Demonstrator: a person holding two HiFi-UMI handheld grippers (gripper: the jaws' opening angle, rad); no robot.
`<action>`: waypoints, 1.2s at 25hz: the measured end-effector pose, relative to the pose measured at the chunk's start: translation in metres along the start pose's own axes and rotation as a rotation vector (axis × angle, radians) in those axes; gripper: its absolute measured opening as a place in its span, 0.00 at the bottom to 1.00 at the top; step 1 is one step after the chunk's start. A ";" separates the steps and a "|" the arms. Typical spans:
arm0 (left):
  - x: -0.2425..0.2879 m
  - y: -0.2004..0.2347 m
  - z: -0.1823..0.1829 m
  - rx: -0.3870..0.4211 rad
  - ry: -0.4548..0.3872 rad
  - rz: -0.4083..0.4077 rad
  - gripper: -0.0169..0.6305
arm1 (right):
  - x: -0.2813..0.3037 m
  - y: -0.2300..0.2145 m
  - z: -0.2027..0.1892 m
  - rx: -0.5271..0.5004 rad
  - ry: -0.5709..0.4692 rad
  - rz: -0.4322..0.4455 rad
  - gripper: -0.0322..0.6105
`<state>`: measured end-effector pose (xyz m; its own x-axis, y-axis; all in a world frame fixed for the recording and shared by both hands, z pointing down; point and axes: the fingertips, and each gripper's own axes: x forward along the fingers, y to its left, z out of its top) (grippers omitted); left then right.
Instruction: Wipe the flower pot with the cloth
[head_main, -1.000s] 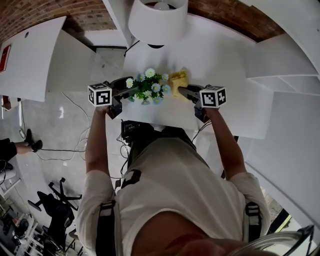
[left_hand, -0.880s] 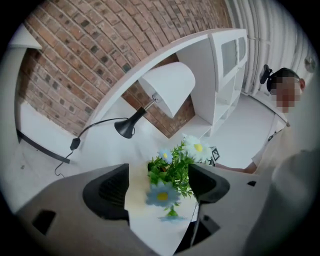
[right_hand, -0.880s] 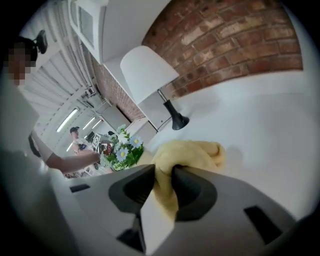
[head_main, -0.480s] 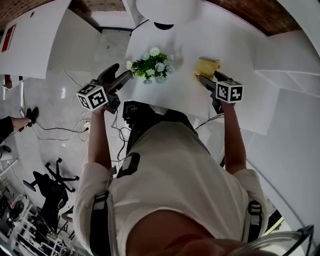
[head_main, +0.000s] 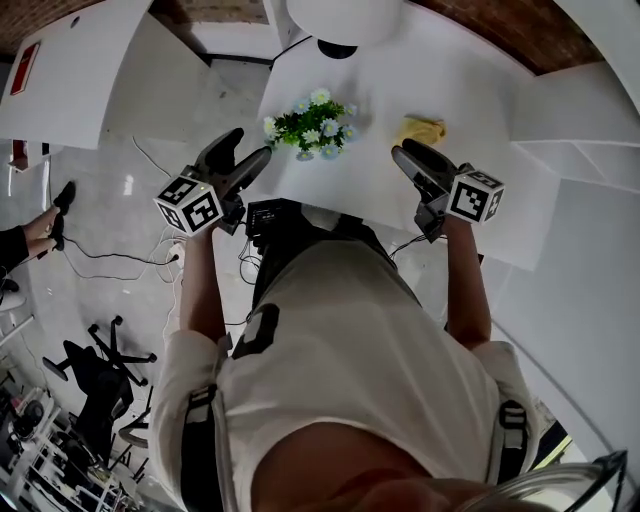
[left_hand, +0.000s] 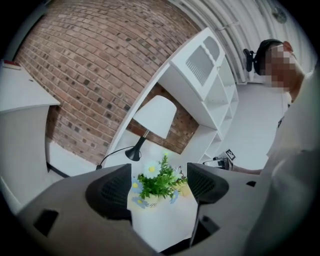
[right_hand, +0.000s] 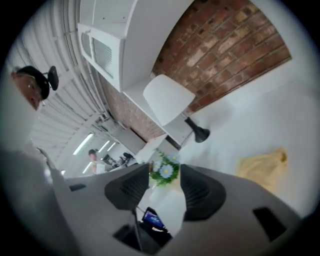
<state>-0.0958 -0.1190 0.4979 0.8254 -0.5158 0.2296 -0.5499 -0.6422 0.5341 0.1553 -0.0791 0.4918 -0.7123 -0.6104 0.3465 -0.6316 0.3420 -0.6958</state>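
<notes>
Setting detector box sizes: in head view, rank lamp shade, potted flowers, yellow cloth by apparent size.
1. lamp shade and potted flowers: too close to rank. The shade is wider, but the top edge cuts it off.
2. yellow cloth: clearly smallest.

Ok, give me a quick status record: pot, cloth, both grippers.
flower pot: upright on the table, apart from both grippers
cloth: yellow, lying on the table beside the pot, not held
left gripper: jaws apart, empty, short of the pot
right gripper: jaws apart, just been closing, nothing between them, short of the cloth
</notes>
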 end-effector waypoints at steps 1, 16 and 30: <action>0.001 -0.008 0.003 0.018 -0.004 -0.031 0.57 | 0.007 0.018 -0.003 0.003 0.004 0.052 0.33; -0.025 -0.041 -0.015 0.028 0.022 -0.328 0.06 | 0.081 0.194 -0.058 0.039 -0.012 0.472 0.07; -0.032 -0.097 -0.021 0.111 0.059 -0.373 0.06 | 0.046 0.204 -0.067 0.051 -0.038 0.496 0.07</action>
<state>-0.0662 -0.0280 0.4555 0.9753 -0.2041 0.0848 -0.2189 -0.8383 0.4993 -0.0264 0.0107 0.4081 -0.9106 -0.4095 -0.0564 -0.2035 0.5628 -0.8011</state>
